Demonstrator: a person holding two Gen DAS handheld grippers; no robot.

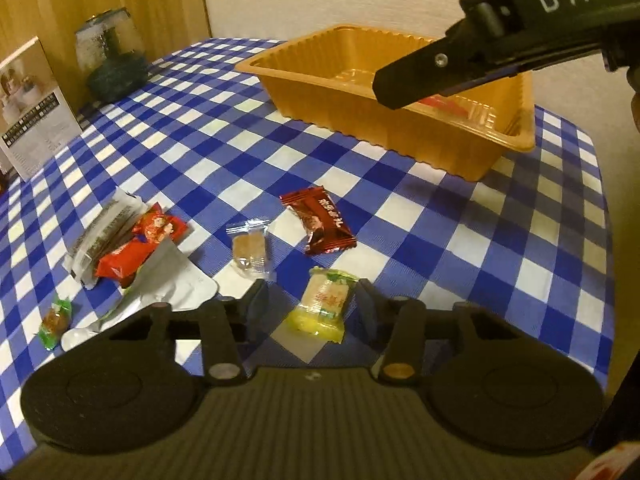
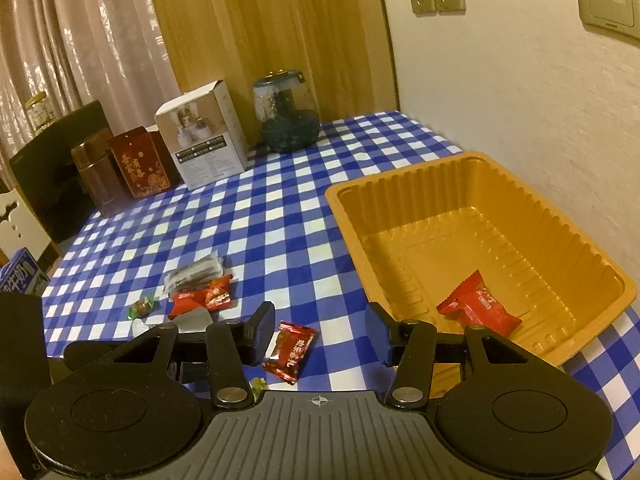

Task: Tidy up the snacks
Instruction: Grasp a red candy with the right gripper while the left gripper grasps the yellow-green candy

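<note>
A yellow-green wrapped snack (image 1: 322,305) lies on the checked cloth between the fingers of my left gripper (image 1: 312,302); a gap shows on its left side, so the jaws stand open around it. A dark red packet (image 1: 320,224) (image 2: 289,350) lies just beyond it, and a clear-wrapped brown sweet (image 1: 250,250) to its left. The orange plastic tray (image 1: 308,92) (image 2: 348,208) holds one bright red packet (image 2: 480,306). My right gripper (image 2: 320,330) hovers open and empty at the tray's near left corner, and from the left wrist it shows above the tray (image 1: 404,88).
A heap of wrappers and red packets (image 1: 124,244) (image 2: 200,288) and a small green sweet (image 1: 56,322) lie at the left. A white box (image 2: 202,136), a glass jar (image 2: 286,114) and red tins (image 2: 138,162) stand at the back. The wall runs behind the tray.
</note>
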